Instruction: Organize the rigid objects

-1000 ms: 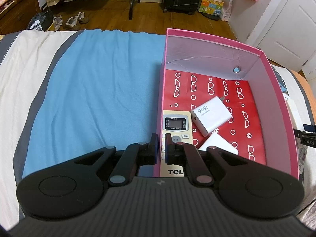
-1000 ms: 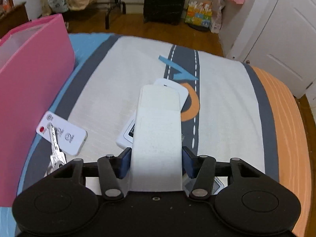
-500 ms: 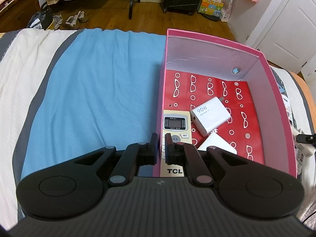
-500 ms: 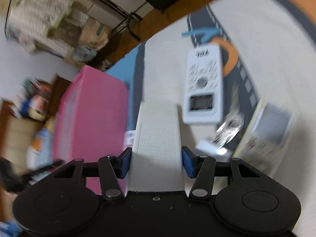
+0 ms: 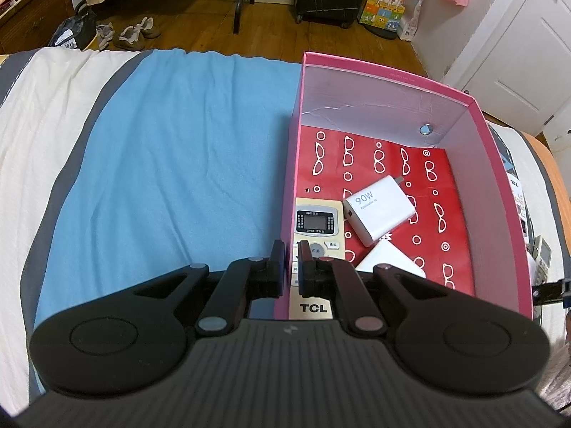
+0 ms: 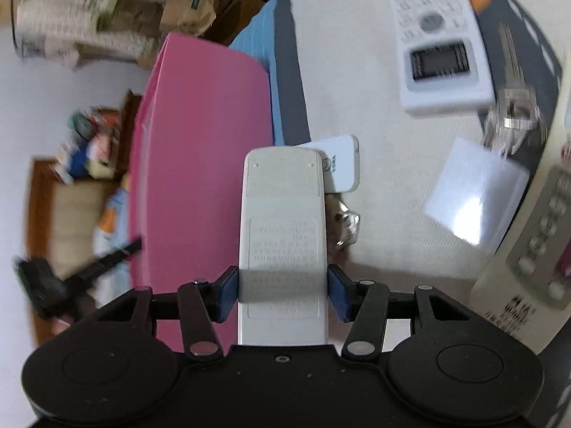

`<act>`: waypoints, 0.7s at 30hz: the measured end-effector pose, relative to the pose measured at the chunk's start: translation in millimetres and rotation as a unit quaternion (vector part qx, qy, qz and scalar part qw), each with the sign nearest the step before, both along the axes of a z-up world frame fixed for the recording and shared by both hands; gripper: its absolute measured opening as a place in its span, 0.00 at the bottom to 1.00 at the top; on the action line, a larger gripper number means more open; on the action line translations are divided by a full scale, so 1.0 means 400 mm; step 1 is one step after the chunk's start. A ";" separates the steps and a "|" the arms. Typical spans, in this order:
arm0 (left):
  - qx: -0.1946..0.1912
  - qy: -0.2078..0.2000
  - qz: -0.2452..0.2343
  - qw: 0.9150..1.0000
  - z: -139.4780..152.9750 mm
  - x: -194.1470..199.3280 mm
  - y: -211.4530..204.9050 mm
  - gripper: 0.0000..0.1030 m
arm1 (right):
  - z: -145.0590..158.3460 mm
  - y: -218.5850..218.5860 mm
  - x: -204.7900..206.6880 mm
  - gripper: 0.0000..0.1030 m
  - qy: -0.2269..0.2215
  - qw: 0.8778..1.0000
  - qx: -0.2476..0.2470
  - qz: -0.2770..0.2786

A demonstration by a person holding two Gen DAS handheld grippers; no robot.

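Clamped between my right gripper (image 6: 283, 290) pads is a white remote control (image 6: 282, 242), held back side up with its label showing; its long axis runs straight out along my fingers, far end pointing away from me. Left of it stands the pink box (image 6: 200, 164) outer wall. On the striped bedspread (image 6: 392, 214) to the right lie another white remote (image 6: 437, 35) with a display, a key (image 6: 514, 107), a small white block (image 6: 474, 199) and a beige remote (image 6: 535, 246) at the edge; a white card-shaped fob (image 6: 342, 164) sits just beyond my remote's tip. My left gripper (image 5: 291, 262) pinches the box's left wall (image 5: 289, 192), one finger outside, one inside. Inside the box lie a TCL remote (image 5: 314, 249), long axis pointing far, a 90W charger (image 5: 378, 210) and a white block (image 5: 389, 260).
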State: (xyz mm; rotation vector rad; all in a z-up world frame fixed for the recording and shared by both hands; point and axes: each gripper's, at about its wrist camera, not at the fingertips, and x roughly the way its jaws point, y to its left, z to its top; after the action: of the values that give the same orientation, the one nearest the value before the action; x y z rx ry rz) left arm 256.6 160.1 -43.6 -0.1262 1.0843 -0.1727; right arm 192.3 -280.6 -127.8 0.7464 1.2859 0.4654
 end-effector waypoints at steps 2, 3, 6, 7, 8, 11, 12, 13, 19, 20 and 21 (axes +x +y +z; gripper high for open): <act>-0.001 0.000 0.000 1.000 0.001 0.000 0.001 0.06 | 0.009 0.017 0.003 0.58 -0.012 1.000 -0.026 0.012; -0.001 0.000 0.001 1.000 0.000 0.000 0.001 0.06 | 0.013 0.017 0.003 0.56 -0.018 1.000 -0.023 0.007; -0.001 0.000 0.000 1.000 0.001 0.000 0.001 0.06 | 0.028 0.013 0.008 0.26 -0.035 0.999 -0.021 -0.001; -0.001 0.000 0.001 1.000 0.001 0.000 0.001 0.06 | 0.031 0.013 0.011 0.24 -0.040 0.999 -0.022 -0.004; -0.001 0.000 0.001 1.000 0.000 0.000 0.001 0.06 | 0.031 0.012 0.013 0.24 -0.043 0.999 -0.021 -0.006; -0.001 0.000 0.001 1.000 0.000 0.000 0.001 0.06 | 0.023 0.015 0.018 0.27 -0.037 0.999 -0.021 0.003; -0.001 0.000 0.001 1.000 0.000 0.000 0.000 0.06 | 0.020 0.021 0.020 0.29 -0.035 0.999 -0.026 0.011; -0.001 0.000 0.001 1.000 0.000 0.000 -0.001 0.06 | 0.018 0.033 0.021 0.36 -0.036 0.998 -0.037 0.023; -0.003 0.000 0.002 1.000 -0.001 -0.002 -0.001 0.06 | 0.010 0.075 0.020 0.37 -0.047 0.995 -0.067 0.061; -0.003 0.000 0.002 1.000 -0.001 -0.002 -0.001 0.06 | 0.012 0.068 0.019 0.30 -0.047 0.996 -0.057 0.057; -0.004 0.000 0.002 1.000 0.000 -0.004 -0.002 0.06 | 0.016 0.056 0.017 0.27 -0.047 0.997 -0.048 0.049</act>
State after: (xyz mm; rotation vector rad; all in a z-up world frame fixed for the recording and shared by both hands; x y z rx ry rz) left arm 255.0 159.4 -43.8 -0.1361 1.0838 -0.1729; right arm 199.1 -258.4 -121.5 0.5763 1.2508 0.5086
